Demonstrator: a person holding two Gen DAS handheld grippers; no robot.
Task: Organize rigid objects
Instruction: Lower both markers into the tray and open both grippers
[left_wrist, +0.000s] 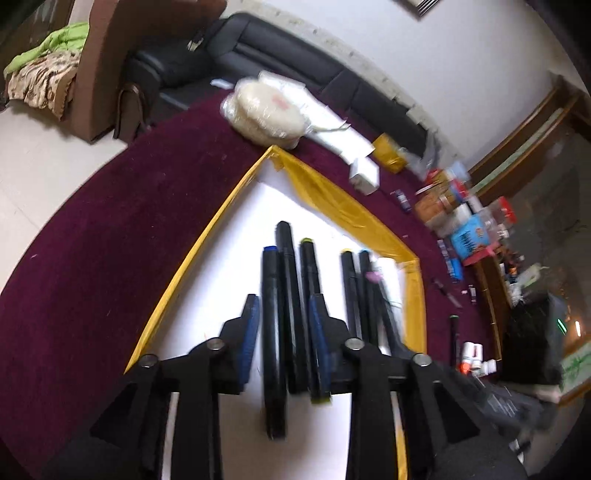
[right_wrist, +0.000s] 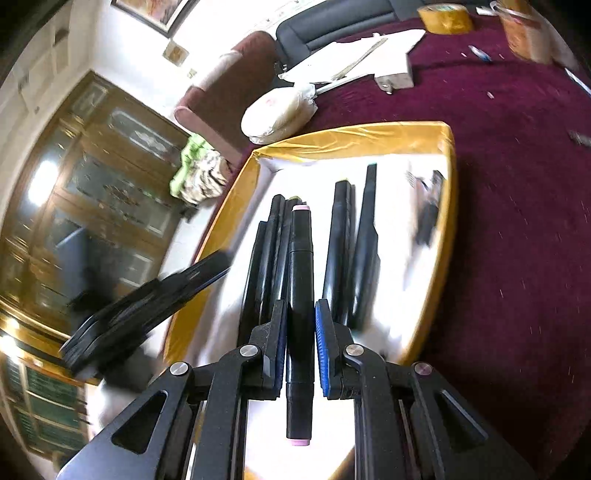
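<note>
Right wrist: one gripper (right_wrist: 300, 325), one marker (right_wrist: 300, 314)

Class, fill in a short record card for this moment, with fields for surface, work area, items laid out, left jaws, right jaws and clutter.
surface: dark red cloth-covered table
work area: white sheet edged with yellow tape
items laid out: black marker pens in a row, roughly parallel on the sheet
left jaws: left gripper open, pads astride two of the pens without pressing them
right jaws: right gripper shut on a black marker with pink end caps
clutter: bagged pale round discs, small white box
</note>
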